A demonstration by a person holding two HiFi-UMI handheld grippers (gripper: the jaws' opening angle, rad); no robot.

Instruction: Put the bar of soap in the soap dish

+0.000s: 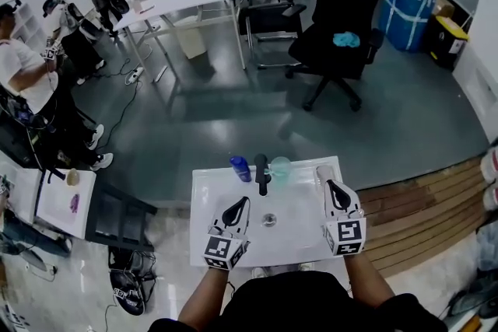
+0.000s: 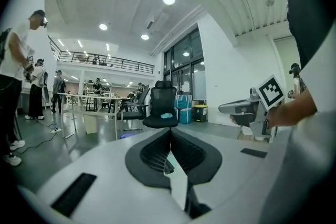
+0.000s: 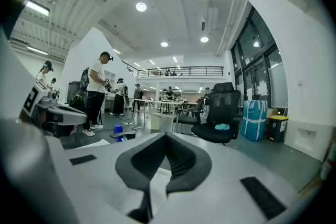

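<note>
**Desk:** What sits nearest the lens?

**Me:** My two tools, held over the white sink (image 1: pixel 208 194). My left gripper (image 2: pixel 169 132) is pressed together with nothing in it. My right gripper (image 3: pixel 165 136) is likewise closed tight and empty, out by the basin's right edge.

**Desk:** And beyond them?

**Me:** The drain (image 1: pixel 269 220) lies between the two. Along the back rim stand a blue bottle (image 1: pixel 240 167), the dark faucet (image 1: pixel 262 172) and a pale green cup (image 1: pixel 280 166).

**Desk:** Where is the soap?

**Me:** I cannot pick out the bar for certain. A pale shape (image 1: pixel 324 171) at the back right corner, just past my right tips, may be the bar or the dish — too small to tell. Neither gripper holds it.

**Desk:** What could go wrong from here?

**Me:** As I judge it, closed jaws would only shove a bar, so they need to spread first. A slick bar could squirt from the pads into the basin, and a wide reach might tip the cup or the bottle. Farther off are an office chair (image 1: pixel 342 12) and people (image 1: pixel 31 82) at desks — no part in this.
</note>
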